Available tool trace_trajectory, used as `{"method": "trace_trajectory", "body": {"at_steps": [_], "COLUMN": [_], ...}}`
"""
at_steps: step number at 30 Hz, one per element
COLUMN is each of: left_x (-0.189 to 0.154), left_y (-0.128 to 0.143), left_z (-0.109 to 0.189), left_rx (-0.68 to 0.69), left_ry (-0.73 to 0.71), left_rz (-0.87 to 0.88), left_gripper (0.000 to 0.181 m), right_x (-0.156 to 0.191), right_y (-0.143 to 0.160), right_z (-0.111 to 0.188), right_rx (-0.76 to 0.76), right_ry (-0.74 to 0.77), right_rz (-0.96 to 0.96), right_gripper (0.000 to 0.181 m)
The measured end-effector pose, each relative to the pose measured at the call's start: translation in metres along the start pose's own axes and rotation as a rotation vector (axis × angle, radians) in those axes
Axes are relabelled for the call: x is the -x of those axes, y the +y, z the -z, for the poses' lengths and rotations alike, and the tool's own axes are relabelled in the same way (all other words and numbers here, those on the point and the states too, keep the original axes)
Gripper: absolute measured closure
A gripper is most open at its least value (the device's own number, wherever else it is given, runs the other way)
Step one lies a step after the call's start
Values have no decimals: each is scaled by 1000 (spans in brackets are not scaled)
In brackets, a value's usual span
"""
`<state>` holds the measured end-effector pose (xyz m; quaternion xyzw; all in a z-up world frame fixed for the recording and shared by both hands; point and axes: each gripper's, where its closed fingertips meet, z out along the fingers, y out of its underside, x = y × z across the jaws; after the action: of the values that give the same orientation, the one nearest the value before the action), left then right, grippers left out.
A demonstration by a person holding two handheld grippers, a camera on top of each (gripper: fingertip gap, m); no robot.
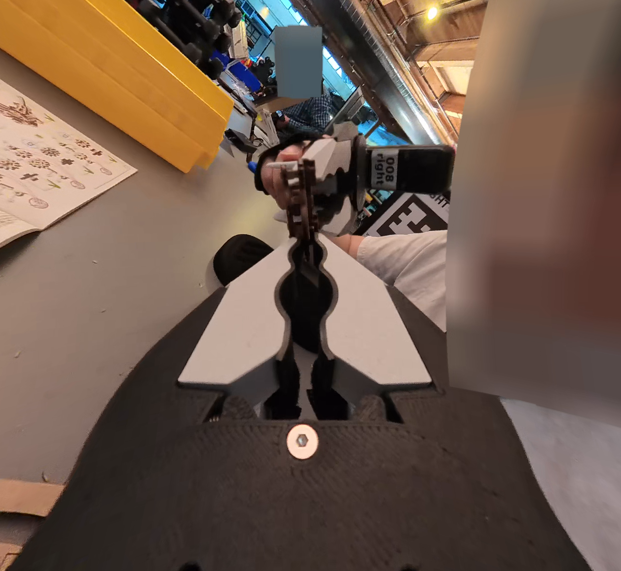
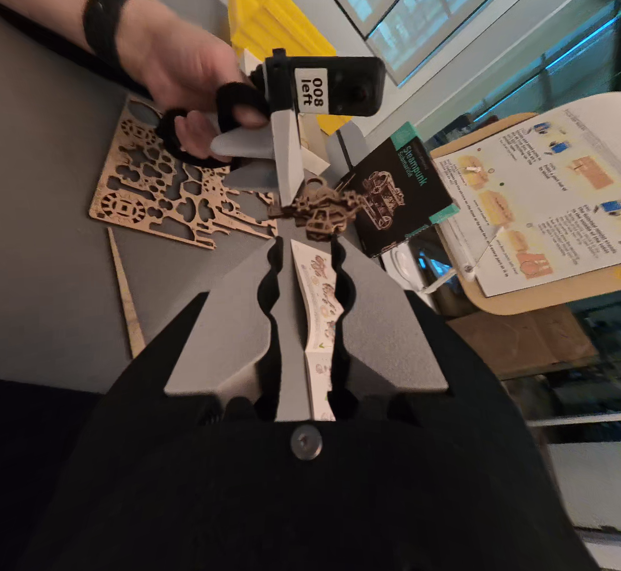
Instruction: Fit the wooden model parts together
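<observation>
The dark wooden model (image 2: pixel 316 210) hangs in the air above the counter (image 2: pixel 60 252), pinched between both claws. Its long axis runs straight out from the tip of the left claw (image 1: pixel 304 242), which is nearly closed on its lower end. The right claw (image 2: pixel 305 242) appears to grip its other end, jaws part open, though blur obscures the contact. The punched parts sheet (image 2: pixel 161 185) lies flat behind.

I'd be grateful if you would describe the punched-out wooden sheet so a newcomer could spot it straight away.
Start at the grey table and look below the hand gripping the left gripper. There a flat, pale wooden sheet lies on the tabletop. Unlike the plain thin wooden strip beside it, it is riddled with gear-shaped and rounded cut-out holes.
</observation>
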<state>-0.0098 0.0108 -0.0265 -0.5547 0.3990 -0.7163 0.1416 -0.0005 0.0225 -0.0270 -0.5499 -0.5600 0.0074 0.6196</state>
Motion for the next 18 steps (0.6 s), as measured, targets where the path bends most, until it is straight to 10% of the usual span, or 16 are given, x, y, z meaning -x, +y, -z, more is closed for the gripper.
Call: {"method": "trace_trajectory", "body": {"at_steps": [18], "left_x": [0], "left_y": [25], "left_z": [-5], "left_rx": [179], "left_ry": [-20], "left_rz": [-6], "left_gripper": [177], "right_x": [13], "right_y": [2], "right_z": [7], "right_rx": [-6], "right_ry": [-161], "right_rz": [-51], "right_gripper": [168]}}
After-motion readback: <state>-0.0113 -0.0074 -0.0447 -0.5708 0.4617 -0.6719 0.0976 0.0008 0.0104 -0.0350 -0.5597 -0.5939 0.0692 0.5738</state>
